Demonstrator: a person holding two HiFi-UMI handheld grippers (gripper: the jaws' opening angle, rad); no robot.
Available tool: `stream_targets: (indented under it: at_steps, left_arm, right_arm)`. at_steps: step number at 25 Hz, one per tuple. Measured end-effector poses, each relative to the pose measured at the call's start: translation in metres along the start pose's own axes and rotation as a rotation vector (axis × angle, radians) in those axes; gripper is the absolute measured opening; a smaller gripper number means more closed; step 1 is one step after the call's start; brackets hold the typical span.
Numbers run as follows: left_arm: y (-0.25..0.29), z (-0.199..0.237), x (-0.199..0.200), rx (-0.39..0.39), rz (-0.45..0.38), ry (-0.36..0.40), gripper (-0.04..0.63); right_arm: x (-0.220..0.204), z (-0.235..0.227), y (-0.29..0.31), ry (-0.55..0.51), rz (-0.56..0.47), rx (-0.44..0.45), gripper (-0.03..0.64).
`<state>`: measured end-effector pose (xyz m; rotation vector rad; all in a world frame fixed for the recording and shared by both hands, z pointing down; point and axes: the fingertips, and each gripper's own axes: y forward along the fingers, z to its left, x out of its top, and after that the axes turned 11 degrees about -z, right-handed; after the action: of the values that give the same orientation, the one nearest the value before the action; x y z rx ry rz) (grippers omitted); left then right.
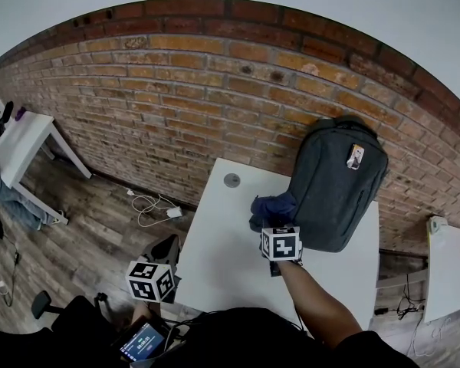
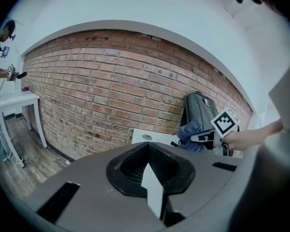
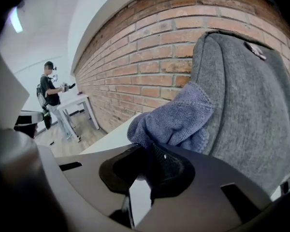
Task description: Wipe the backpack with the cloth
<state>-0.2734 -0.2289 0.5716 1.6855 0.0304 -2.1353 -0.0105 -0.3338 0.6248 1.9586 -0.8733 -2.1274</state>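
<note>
Brick wall (image 1: 215,90), wood floor (image 1: 100,236), white table (image 1: 222,259)

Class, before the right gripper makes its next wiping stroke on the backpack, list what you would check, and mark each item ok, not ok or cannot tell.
1. Cloth clamped in the right gripper: ok, it bunches out from the closed jaws.
2. Cloth touching the backpack: ok, it is pressed against the grey side.
3. Backpack steady: ok, it stands on the table and leans on the brick wall.
4. Left gripper bracing the backpack: not ok, it is off to the table's side, jaws together on nothing.
5. Cloth clean or damp: cannot tell.
</note>
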Motion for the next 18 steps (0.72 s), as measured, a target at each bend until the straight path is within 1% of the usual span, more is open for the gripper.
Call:
stream_targets:
  at_steps: [5, 8, 11, 14, 18]
  left_arm:
    - [0.004, -0.003, 0.001, -0.014, 0.001, 0.004, -0.003]
    - [0.010, -0.009, 0.002, -0.033, 0.003, 0.009, -0.003]
    - [0.016, -0.016, 0.003, -0.055, 0.008, 0.019, -0.003]
    - [0.020, -0.022, 0.005, -0.070, 0.011, 0.028, -0.003]
    - [0.023, -0.026, 0.005, -0.082, 0.019, 0.035, -0.003]
  right_arm:
    - [-0.009, -0.006, -0.029, -0.092, -0.044, 0.019, 0.048]
    - [-0.016, -0.014, -0.047, -0.106, -0.068, 0.018, 0.048]
    - [-0.021, -0.025, -0.066, -0.113, -0.116, 0.012, 0.048]
    - [-0.032, -0.046, -0.083, -0.115, -0.132, -0.023, 0.048]
    - [-0.047, -0.086, -0.108, -0.063, -0.127, -0.108, 0.048]
